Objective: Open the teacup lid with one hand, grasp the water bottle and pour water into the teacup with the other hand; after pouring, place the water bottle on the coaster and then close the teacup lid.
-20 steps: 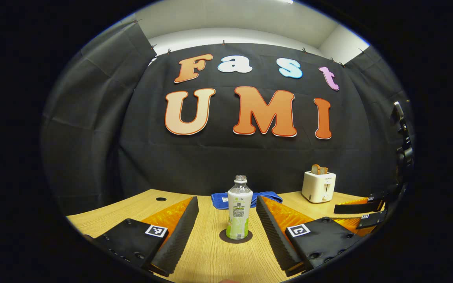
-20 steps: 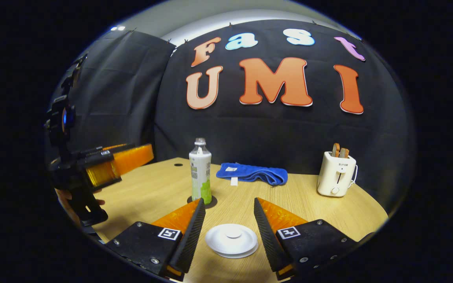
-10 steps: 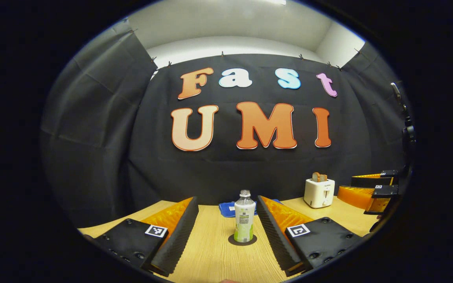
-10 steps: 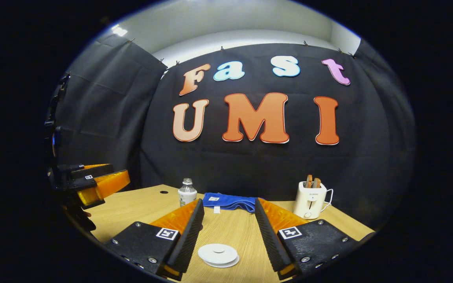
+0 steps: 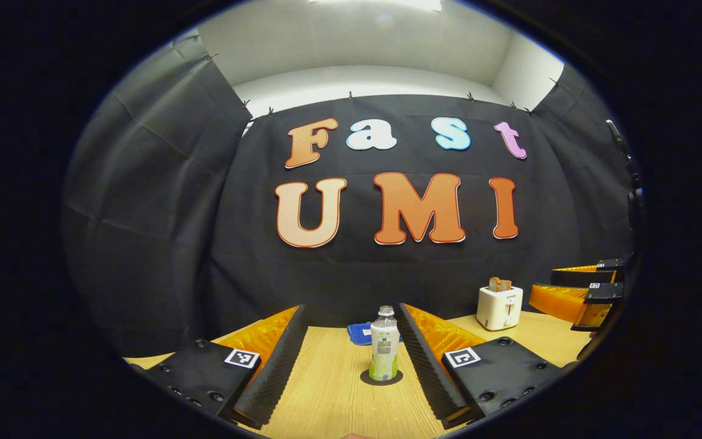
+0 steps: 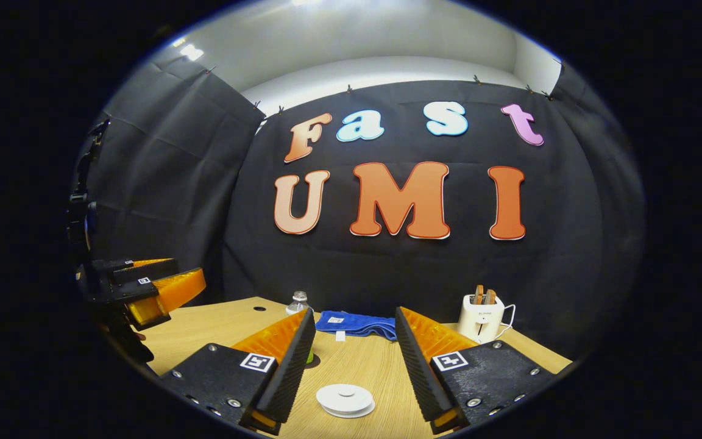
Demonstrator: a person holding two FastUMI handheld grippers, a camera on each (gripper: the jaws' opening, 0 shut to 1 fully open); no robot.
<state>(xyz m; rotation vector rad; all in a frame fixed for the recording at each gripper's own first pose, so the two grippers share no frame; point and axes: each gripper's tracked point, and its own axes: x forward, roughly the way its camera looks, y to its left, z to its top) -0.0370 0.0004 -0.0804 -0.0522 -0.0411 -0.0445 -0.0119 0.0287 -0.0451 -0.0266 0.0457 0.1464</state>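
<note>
A clear water bottle (image 5: 384,344) with a green and white label stands upright on a dark round coaster (image 5: 381,377), uncapped. My left gripper (image 5: 351,314) is open, held back from the bottle with a finger on either side of the line to it. In the right gripper view a white round lid (image 6: 345,399) with a small knob lies low between the fingers of my right gripper (image 6: 354,314), which is open and clear above it. The cup under the lid is hidden. The bottle (image 6: 298,302) is half hidden behind one finger.
A white toaster (image 5: 499,305) holding bread stands at the back right of the wooden table (image 5: 326,396). A blue cloth (image 6: 357,323) lies by the back wall. The right gripper (image 5: 576,296) hovers at the right edge, the left gripper (image 6: 156,289) at the left.
Both grippers have drawn back and tilted up from the table, so the bottle and the lid look smaller and lower. Both stay open and nothing on the table has moved.
</note>
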